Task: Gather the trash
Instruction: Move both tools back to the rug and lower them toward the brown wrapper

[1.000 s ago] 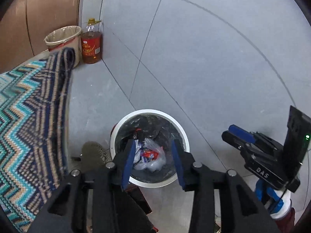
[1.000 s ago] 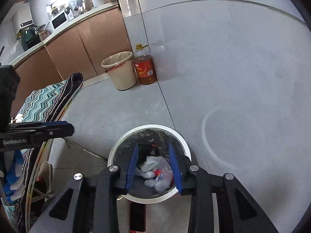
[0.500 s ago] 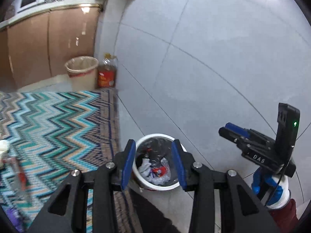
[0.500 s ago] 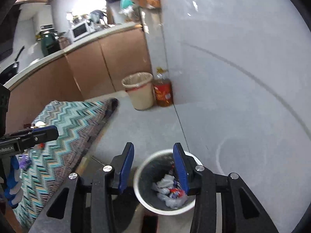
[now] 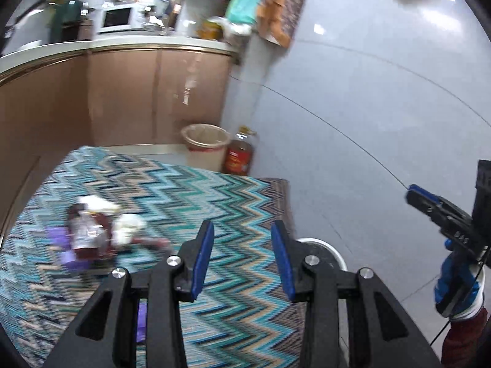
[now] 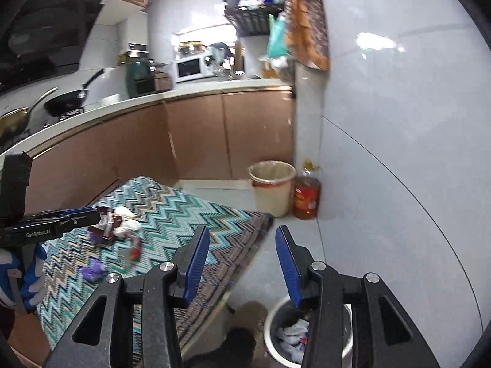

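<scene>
1. The left claw (image 5: 242, 254) hangs over the zigzag-patterned table (image 5: 214, 202), its blue pads part-way apart with nothing between them.
2. The right claw (image 6: 242, 260) is also empty; it sits past the table's edge, above the floor, with the white bin (image 6: 271, 331) low at its right finger.
3. The remaining trash (image 5: 101, 233) lies in a loose cluster on the table: a dark reddish wrapper, white crumpled paper and a purple scrap.
4. The coming reach likely turns on this: the cluster lies ahead and to the left of both claws, well apart from each. The left claw is judged nearer, since it is already over the cloth.
5. The wrapper's long axis seems to run roughly across the left claw's line, though blur makes that uncertain.
6. In the left view the trash is smeared, so separate pieces are hard to tell apart. The bin there is mostly hidden behind the claw and table edge; in the right view its contents are partly covered by a finger.
</scene>
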A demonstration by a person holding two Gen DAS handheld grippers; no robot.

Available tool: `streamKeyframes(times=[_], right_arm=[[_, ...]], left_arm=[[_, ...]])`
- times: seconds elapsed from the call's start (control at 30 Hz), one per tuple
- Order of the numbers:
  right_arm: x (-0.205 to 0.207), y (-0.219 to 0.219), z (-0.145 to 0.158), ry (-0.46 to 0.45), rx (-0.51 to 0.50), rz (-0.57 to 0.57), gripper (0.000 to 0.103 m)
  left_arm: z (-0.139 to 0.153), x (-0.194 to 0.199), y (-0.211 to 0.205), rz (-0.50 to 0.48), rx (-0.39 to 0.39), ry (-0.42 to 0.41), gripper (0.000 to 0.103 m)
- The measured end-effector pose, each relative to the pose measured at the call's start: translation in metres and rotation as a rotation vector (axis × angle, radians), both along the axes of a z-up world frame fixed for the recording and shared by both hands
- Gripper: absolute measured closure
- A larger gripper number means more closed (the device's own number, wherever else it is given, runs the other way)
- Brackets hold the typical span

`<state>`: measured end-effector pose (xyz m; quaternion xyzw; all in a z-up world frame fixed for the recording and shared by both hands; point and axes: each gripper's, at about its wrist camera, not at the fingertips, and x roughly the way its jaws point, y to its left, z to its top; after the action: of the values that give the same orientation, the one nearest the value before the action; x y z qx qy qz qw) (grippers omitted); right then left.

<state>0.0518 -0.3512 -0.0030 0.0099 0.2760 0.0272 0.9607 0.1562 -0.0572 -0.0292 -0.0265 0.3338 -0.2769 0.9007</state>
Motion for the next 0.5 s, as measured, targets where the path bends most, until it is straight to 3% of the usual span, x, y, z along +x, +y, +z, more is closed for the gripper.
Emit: streamKeyframes(times=[0.37,0.5], right_arm=[[0.030,0.072,0.002,0.003,-0.008,0.134,0.061],[0.048,0.099,-0.009,0.031,-0.006,0.191,0.061]], left_arm=[[-0.009,0.018,0.147,0.208,-0.004,0.030,0.066],[-0.011,0.037,0.177,0.250,-0.014,0.064,0.066]])
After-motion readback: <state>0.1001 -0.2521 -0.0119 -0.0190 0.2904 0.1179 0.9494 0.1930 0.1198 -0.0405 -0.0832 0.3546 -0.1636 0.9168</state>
